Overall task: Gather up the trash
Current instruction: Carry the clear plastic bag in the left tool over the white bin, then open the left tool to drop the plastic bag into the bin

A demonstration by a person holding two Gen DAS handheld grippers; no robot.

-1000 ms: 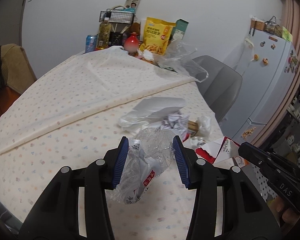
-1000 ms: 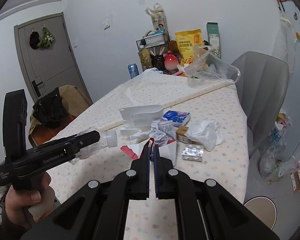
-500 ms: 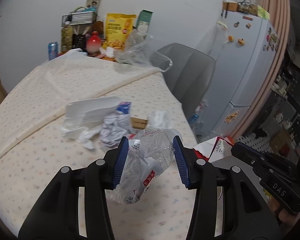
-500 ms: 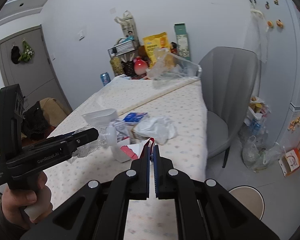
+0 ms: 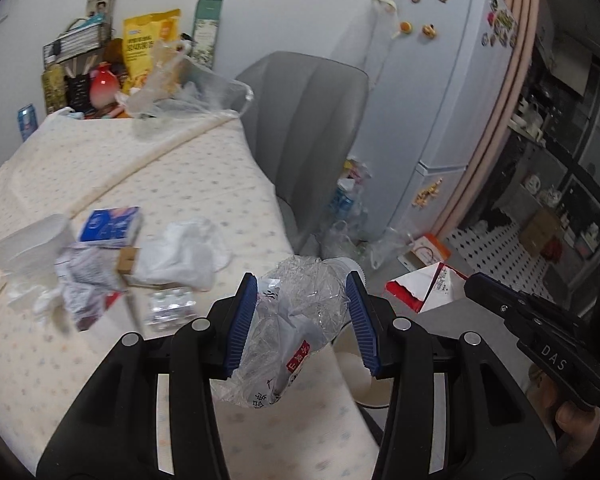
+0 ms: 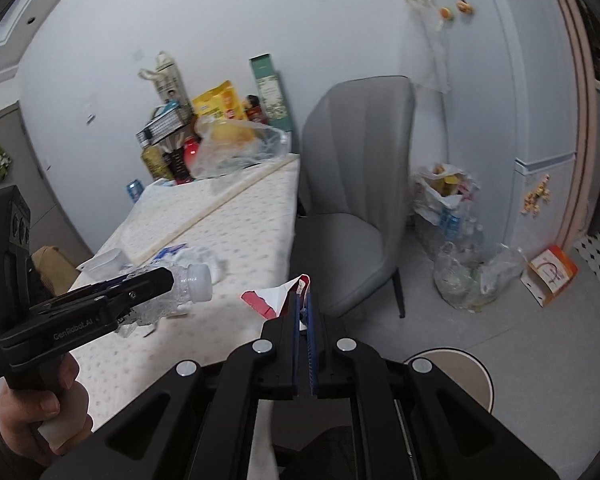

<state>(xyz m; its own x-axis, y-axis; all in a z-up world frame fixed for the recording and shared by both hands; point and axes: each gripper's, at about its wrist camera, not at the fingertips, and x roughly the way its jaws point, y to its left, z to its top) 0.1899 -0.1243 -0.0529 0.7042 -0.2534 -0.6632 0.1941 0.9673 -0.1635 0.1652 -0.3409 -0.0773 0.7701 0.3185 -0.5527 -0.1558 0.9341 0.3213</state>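
Crushed plastic bottle (image 5: 296,316): pinched between the blue pads of the left tongs (image 5: 302,320), held in the air over the worktop (image 5: 204,184) edge, long axis running forward along the fingers, cap end leading. Torn red-and-white carton (image 6: 278,294): nipped in the right tongs (image 6: 305,320), whose jaws are pressed nearly together on it. Round bin (image 6: 466,372) on the floor lies below and right of both, nearer the right hand. Both tongs are level and pointing forward. More litter lies on the worktop.

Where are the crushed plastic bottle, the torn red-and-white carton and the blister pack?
crushed plastic bottle (image 5: 300,312), left wrist view, crumpled body between the pads
torn red-and-white carton (image 6: 274,298), right wrist view, white flap
blister pack (image 5: 170,308), left wrist view, centre
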